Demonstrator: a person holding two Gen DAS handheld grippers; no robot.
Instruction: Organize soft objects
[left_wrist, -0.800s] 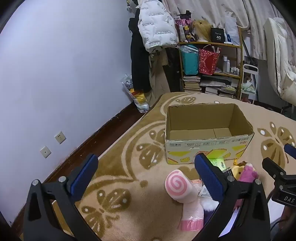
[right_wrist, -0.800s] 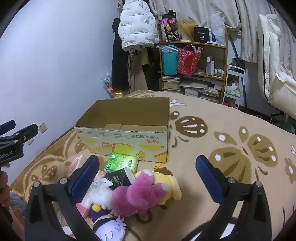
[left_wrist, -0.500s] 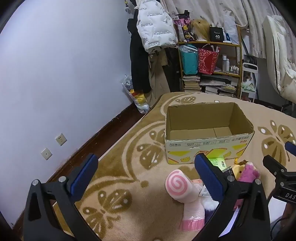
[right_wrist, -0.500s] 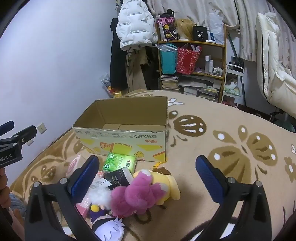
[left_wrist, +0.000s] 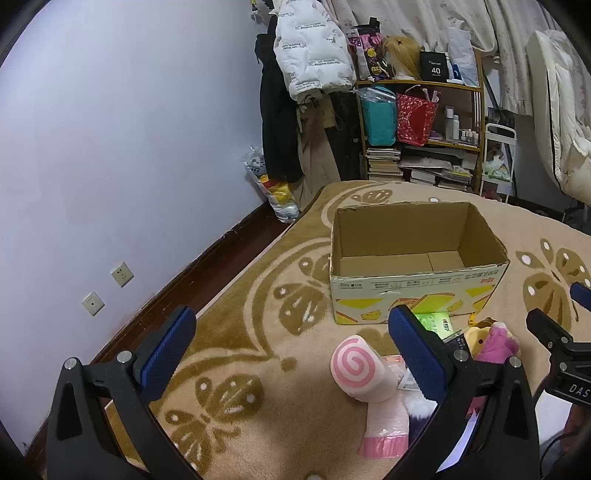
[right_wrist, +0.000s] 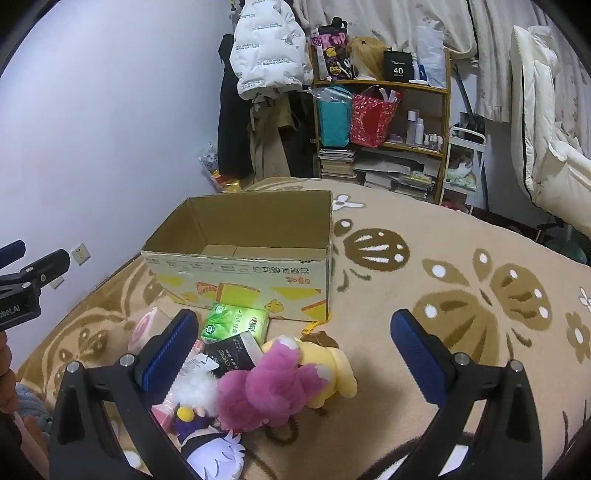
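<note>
An open, empty cardboard box (left_wrist: 413, 291) (right_wrist: 243, 273) stands on the patterned carpet. In front of it lies a pile of soft things: a pink swirl roll plush (left_wrist: 360, 369), a magenta plush (right_wrist: 273, 387) on a yellow plush (right_wrist: 332, 365), a purple-haired doll (right_wrist: 210, 443), a green tissue pack (right_wrist: 236, 323) and a dark pack (right_wrist: 231, 356). My left gripper (left_wrist: 291, 347) is open and empty, above the carpet left of the pile. My right gripper (right_wrist: 295, 350) is open and empty, above the plush pile.
A wooden shelf (right_wrist: 384, 122) with bags, books and bottles stands behind the box. Coats hang at the wall (left_wrist: 303, 74). A white bed or chair (right_wrist: 554, 147) is at the right. The carpet (right_wrist: 480, 295) spreads to the right of the box.
Both grippers have drifted slightly; the view has shifted a little. Nothing was taken hold of.
</note>
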